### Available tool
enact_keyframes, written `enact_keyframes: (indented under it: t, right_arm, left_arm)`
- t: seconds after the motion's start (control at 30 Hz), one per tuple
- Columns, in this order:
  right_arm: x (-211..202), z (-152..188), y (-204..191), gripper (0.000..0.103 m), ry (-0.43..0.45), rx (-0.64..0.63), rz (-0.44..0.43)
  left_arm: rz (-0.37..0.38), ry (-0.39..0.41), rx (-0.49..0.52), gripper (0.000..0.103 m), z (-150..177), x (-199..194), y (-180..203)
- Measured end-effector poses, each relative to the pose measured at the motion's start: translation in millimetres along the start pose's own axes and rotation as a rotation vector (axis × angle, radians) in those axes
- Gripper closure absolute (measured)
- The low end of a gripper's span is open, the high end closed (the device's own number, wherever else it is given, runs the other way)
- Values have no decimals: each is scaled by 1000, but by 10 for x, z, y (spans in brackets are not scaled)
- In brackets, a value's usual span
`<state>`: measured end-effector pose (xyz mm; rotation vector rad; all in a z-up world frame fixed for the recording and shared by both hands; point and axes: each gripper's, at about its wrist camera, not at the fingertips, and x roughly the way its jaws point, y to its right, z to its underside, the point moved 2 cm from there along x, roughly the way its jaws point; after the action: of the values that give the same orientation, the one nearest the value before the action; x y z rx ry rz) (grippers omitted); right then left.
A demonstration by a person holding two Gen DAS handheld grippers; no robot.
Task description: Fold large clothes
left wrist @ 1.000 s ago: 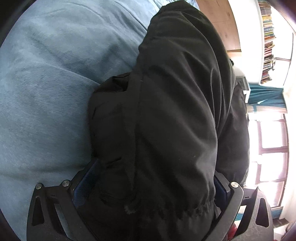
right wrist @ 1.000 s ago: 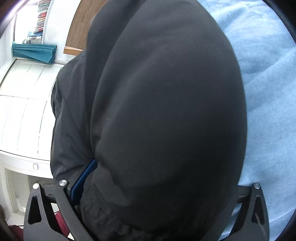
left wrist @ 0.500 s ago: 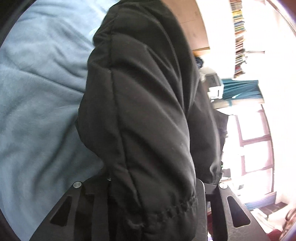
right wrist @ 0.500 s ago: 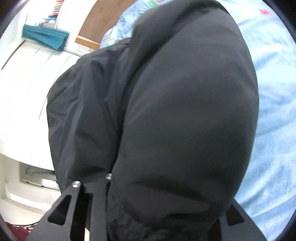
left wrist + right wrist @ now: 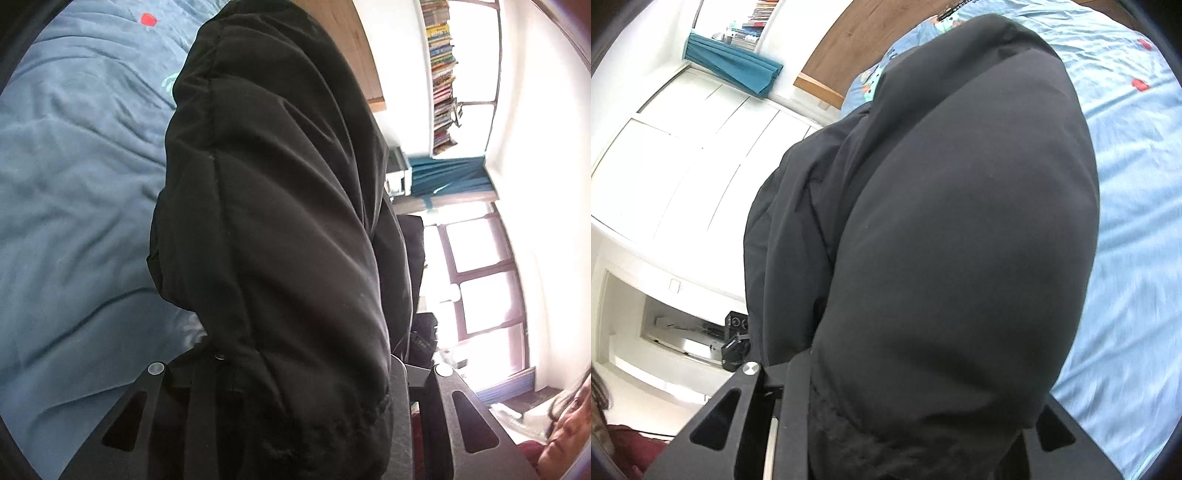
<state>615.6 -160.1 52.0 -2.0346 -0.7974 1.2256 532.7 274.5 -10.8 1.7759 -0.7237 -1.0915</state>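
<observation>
Left wrist view: left gripper clamped on the black jacket hem at bottom centre — fabric fills mid-frame, blue bedsheet at left.

Right wrist view: right gripper clamped on the same jacket — bulges across centre, bedsheet at right.

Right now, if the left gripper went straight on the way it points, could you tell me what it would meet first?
The black jacket it already grips: the left gripper is shut on its hem, and the cloth fills the line ahead. Beyond it probably lies the blue bedspread.
</observation>
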Motion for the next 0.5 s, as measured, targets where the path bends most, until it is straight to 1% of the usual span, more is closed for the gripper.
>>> enact_keyframes:
  t: [0.07,0.1,0.13,0.17,0.2,0.23,0.3,0.33,0.37,0.4,0.43,0.47,0.5]
  right_arm:
    - [18,63,47,80,-7,5,7]
    - [42,128,144,80,-17,16,9]
    - [70,173,215,80,-22,23,20]
    - [85,227,274,80,-27,28,36]
    - [140,311,432,80,-38,46,59]
    - [157,364,547,79,-35,61,63]
    - [135,503,814,76,2,108,51]
    - [95,555,922,71,22,122,41]
    - [36,626,989,67,32,121,42]
    - [19,638,1046,64,43,112,50]
    - [-2,679,1092,59,53,96,57]
    - [-21,715,1123,50,61,88,62]
    - [-38,712,1095,46,76,88,74]
  left_arm:
    - [-36,-14,-3,70,-21,73,-132]
    - [-59,-20,-9,70,-1,214,-189]
    - [-92,-29,-16,70,23,266,-337]
    - [-109,-32,-20,69,90,237,-424]
    - [-118,-26,-31,68,106,245,-562]
    - [-115,-13,-39,66,115,226,-678]
    - [-130,10,-27,58,126,182,-835]
    - [-148,17,-12,56,142,156,-892]
    - [-155,21,1,51,166,138,-916]
    - [-162,25,14,45,167,116,-946]
    - [-176,34,28,43,203,48,-971]
    - [-192,43,41,37,205,12,-973]
    - [-214,57,61,34,203,-49,-958]
